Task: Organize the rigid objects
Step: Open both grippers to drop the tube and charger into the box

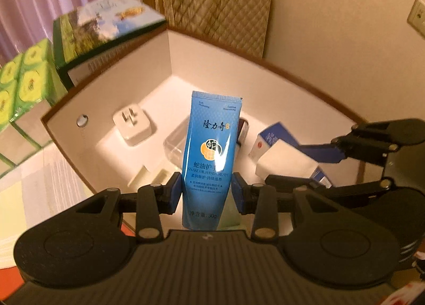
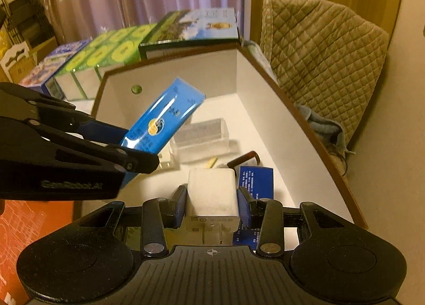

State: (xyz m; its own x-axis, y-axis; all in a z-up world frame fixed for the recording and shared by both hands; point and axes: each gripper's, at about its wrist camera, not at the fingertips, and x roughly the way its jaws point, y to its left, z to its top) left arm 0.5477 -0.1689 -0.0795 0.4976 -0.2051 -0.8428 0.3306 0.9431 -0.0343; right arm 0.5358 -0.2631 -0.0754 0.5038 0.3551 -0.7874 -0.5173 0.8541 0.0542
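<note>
My left gripper point(image 1: 206, 193) is shut on a blue hand cream tube point(image 1: 209, 150) and holds it over the white box with a brown rim point(image 1: 106, 97). The tube also shows in the right wrist view point(image 2: 162, 121), tilted, with the left gripper point(image 2: 127, 150) at the left. My right gripper point(image 2: 211, 205) is shut on a white charger block point(image 2: 211, 196), prongs toward the camera, above the box floor. It shows in the left wrist view as a white block point(image 1: 287, 162) in the right gripper point(image 1: 332, 150).
In the box lie another white plug adapter point(image 1: 134, 125), a clear plastic case point(image 2: 202, 136), a blue-and-white carton point(image 2: 256, 180) and small pale pieces point(image 1: 151, 174). Green and blue cartons point(image 2: 111, 49) stand behind the box. A quilted cloth point(image 2: 324, 60) hangs at the right.
</note>
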